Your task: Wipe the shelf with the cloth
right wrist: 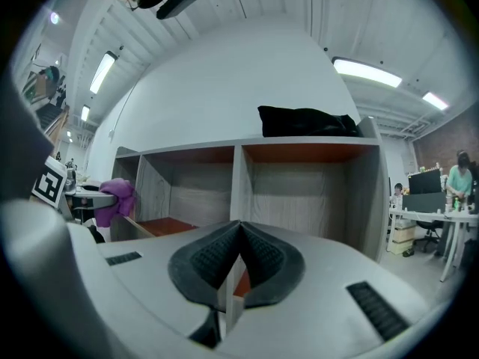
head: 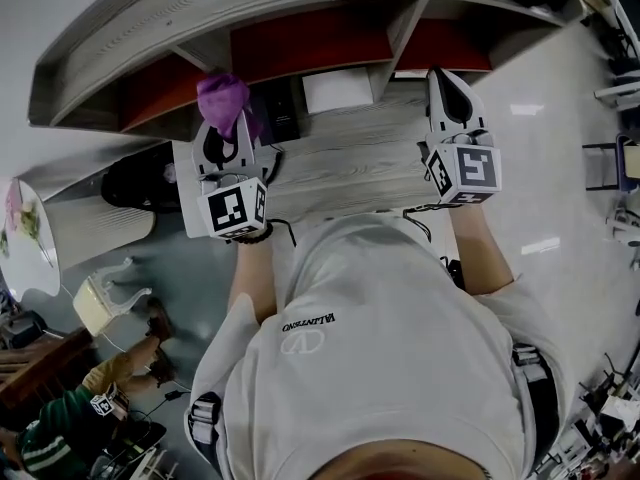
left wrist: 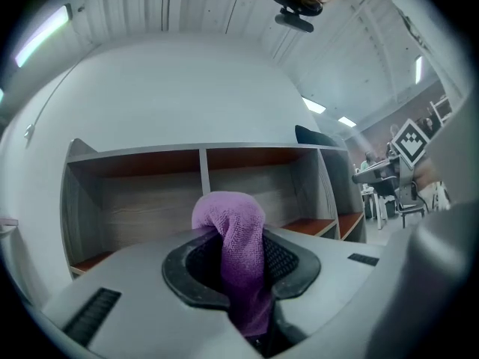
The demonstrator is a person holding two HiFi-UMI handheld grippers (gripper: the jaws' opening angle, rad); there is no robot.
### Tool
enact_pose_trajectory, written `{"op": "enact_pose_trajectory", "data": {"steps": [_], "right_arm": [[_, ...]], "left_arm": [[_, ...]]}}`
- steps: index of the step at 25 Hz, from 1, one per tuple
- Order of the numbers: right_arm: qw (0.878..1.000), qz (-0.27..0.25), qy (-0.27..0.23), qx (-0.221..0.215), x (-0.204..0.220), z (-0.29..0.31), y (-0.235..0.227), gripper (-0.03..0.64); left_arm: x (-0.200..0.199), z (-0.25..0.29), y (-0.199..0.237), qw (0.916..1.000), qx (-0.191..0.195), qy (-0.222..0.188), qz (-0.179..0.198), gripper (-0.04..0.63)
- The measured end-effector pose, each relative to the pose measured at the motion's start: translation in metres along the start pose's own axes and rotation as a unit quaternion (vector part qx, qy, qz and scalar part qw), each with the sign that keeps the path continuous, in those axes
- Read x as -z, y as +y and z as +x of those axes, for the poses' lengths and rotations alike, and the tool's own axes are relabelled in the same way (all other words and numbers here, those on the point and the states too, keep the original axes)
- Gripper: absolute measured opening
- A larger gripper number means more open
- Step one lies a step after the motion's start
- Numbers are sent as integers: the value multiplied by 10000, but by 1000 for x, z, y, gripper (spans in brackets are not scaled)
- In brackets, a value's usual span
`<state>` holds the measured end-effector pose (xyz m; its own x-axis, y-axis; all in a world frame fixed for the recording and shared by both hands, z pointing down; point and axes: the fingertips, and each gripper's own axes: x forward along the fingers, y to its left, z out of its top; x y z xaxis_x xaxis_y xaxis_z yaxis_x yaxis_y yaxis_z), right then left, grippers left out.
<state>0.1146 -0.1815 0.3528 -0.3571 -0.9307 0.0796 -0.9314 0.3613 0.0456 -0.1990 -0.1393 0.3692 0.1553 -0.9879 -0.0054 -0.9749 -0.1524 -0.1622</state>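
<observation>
The person wears a pale grey short-sleeved T-shirt with small dark lettering and a looped logo printed high on the back. A dark band circles the left wrist. The left gripper and right gripper have smooth light grey shells, with black ribbed pads lining the jaws. Each carries a white cube with black square markers. A thin black cable trails from the left one.

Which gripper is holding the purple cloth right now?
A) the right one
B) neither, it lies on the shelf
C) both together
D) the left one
D: the left gripper view shows the purple cloth pinched between the jaws of the left gripper, while the right gripper has its jaws closed together with nothing between them.
</observation>
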Motion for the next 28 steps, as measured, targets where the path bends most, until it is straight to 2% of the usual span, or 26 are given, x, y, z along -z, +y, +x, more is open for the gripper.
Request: {"op": "enact_pose_trajectory", "data": {"steps": [28], "right_arm": [[9994,-60,308,116,13,-14,-18,-3]], "left_arm": [[-18,-6,-12,9996,136,-223,62,91]]}}
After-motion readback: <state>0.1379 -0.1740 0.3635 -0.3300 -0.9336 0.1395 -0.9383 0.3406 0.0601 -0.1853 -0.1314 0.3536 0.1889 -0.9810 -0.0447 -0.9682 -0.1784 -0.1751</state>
